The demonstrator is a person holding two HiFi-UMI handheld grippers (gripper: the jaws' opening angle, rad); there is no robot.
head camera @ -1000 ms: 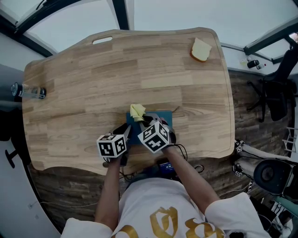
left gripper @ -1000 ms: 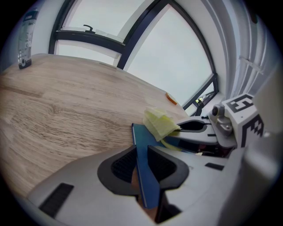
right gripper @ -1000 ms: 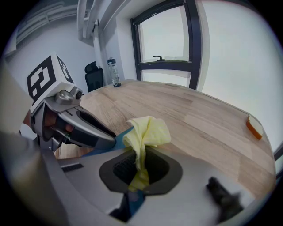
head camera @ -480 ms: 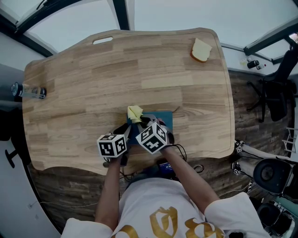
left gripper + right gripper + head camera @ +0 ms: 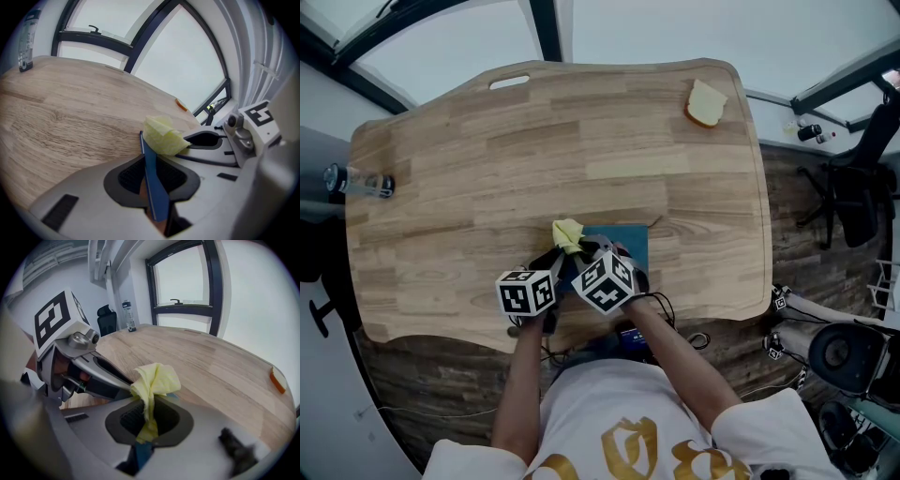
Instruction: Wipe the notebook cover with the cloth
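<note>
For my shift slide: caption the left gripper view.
Left gripper shut on the blue notebook, yellow cloth at its far edge.

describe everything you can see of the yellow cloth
The cloth is pale yellow, soft and thin, bunched into a crumpled wad. The right gripper is shut on its lower part, so a puff sticks out past the tips. It is over the far left corner of the blue notebook on the wooden table; contact with the cover is unclear.

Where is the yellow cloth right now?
In the head view the yellow cloth sits below centre, pinched in the right gripper, at the far left corner of the blue notebook.
</note>
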